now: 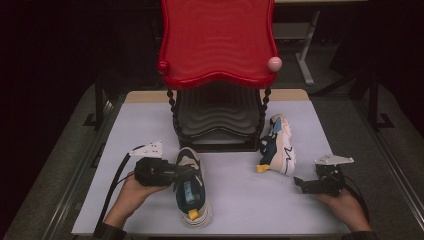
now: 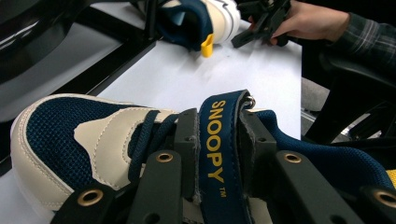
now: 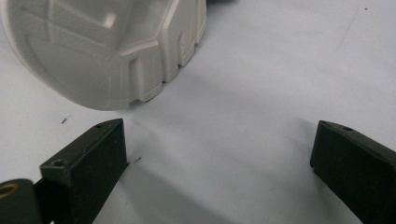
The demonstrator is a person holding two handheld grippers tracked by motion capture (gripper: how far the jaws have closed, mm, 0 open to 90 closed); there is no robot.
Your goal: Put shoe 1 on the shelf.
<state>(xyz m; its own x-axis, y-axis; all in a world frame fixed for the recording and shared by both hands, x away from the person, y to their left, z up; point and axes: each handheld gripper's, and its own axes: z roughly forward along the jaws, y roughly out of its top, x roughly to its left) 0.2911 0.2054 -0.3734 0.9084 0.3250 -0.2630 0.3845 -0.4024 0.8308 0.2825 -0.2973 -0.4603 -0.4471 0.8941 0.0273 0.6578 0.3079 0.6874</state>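
Left tongs [image 2: 219, 140] clamp the near sneaker's [image 2: 70, 135] strap [image 2: 217, 144] (marked SNOOPY).

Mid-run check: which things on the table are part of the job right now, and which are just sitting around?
In the job: left tool, shut on the near sneaker's strap; near sneaker; second sneaker on its side; right tool, open beside it.

Lying about: red shoe rack; table.

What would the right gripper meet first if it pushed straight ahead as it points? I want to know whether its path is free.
Probably the pale sole of the second sneaker, lying on its side. The right gripper is open over bare table.
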